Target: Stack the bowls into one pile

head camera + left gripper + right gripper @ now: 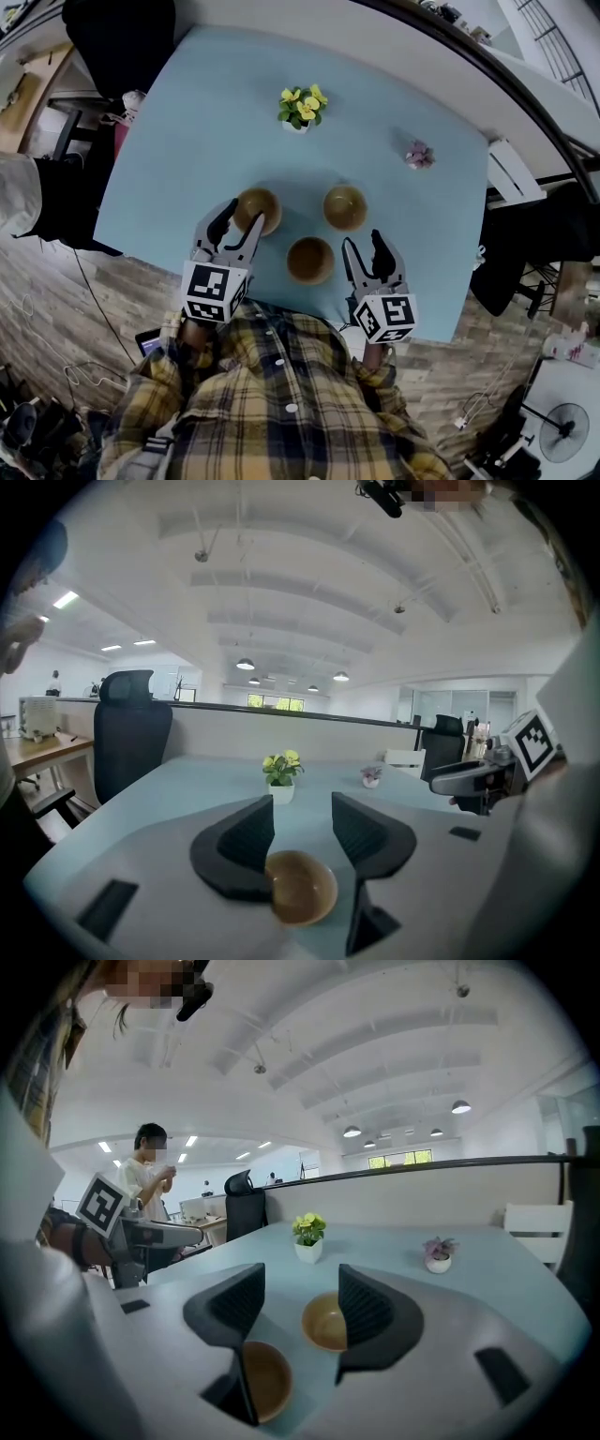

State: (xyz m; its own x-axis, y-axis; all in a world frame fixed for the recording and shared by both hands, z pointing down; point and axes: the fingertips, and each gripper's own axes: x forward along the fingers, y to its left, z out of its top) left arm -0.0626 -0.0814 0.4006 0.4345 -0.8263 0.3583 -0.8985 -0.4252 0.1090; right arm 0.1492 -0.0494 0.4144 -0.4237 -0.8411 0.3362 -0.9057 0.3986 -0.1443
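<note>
Your left gripper (242, 217): tongs spread at the left bowl (258, 208); one jaw hides part of its rim, so you can't tell if they touch.
Your right gripper (364, 246): tongs spread, pinching nothing, just beside the near bowl (310, 260).
Far bowl (345, 207): stands apart on the table (187, 141), partly covered by a jaw in your right gripper view.

Head view: left bowl (262, 202) part-covered. Its near rim lies under a fingertip of left gripper (244, 216); contact vs. clearance can't be told. Table (187, 141) near edge hidden by person's plaid shirt (281, 394). Hands behind marker cubes not visible.

Left gripper view: same bowl's left rim hidden behind one jaw.

Right gripper view: near bowl (265, 1380) left part hidden behind one jaw, far bowl (323, 1324) right edge hidden behind the other.

Pink plant (419, 155) too small for pot detail.
</note>
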